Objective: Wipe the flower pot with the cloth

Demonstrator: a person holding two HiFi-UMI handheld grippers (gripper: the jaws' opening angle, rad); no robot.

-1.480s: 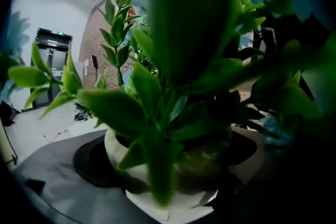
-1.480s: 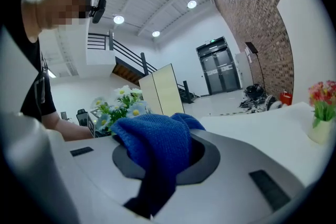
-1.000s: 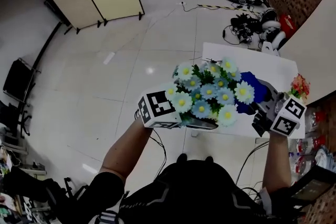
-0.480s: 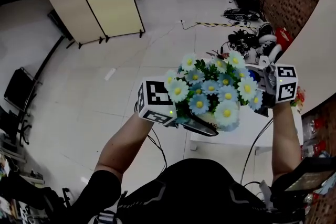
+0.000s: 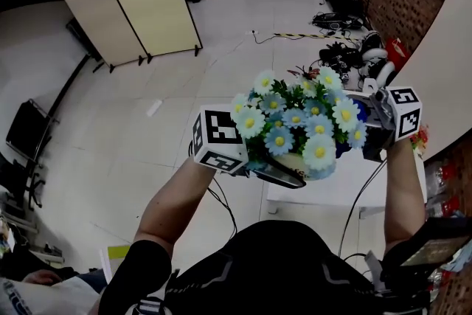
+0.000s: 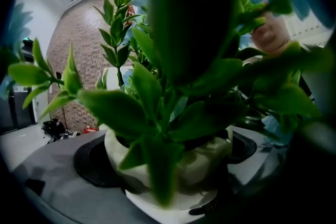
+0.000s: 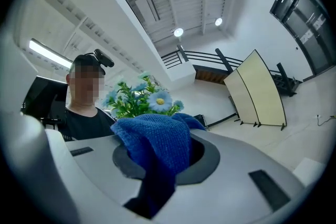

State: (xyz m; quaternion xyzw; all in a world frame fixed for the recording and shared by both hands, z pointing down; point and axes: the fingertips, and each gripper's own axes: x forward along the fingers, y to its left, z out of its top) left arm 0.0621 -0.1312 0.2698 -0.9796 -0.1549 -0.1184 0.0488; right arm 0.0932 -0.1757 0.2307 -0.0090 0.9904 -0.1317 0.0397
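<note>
Near the table (image 5: 346, 184), left gripper (image 6: 170, 160) clamping flower pot (image 6: 210, 157) half hidden by leaves (image 6: 142, 97), right gripper (image 7: 163, 157) pinching cloth (image 7: 155, 139)

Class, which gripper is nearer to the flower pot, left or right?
Left. The left gripper is clamped on the flower pot itself; the right gripper, holding the cloth, sits beside the flowers.

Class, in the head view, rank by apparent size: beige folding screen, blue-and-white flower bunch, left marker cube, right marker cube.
1-2. Beige folding screen and blue-and-white flower bunch: about alike; the flowers are nearer.
3. Left marker cube.
4. Right marker cube.
</note>
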